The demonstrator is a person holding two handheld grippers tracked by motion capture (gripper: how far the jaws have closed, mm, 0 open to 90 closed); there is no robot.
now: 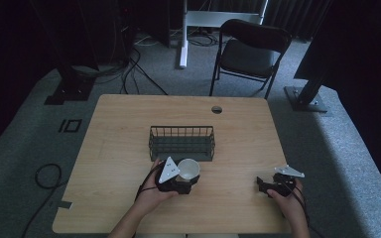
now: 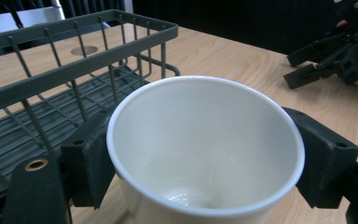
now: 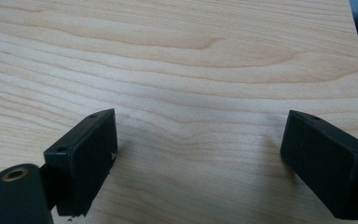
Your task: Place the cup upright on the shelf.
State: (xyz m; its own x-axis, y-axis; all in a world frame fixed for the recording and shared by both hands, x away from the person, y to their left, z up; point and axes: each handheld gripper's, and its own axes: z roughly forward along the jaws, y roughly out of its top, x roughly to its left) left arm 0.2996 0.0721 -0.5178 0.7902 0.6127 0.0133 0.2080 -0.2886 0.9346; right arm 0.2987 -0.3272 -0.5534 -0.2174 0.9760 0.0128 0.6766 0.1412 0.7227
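Note:
A white paper cup point(image 1: 189, 169) point(image 2: 205, 154) stands upright and empty between the jaws of my left gripper point(image 1: 186, 178) point(image 2: 205, 161), which is shut on its sides. It is held just in front of a dark wire basket point(image 1: 181, 143) point(image 2: 51, 79) at the table's middle. My right gripper point(image 1: 264, 185) point(image 3: 198, 158) rests low over the bare wood near the table's front right, jaws wide apart with nothing between them. It also appears in the left gripper view as the right gripper point(image 2: 307, 67) at the far right.
The light wooden table point(image 1: 119, 148) has a cable hole point(image 1: 217, 109) near its back edge. A black folding chair point(image 1: 250, 49) stands behind the table. Cables lie on the grey carpet at the left.

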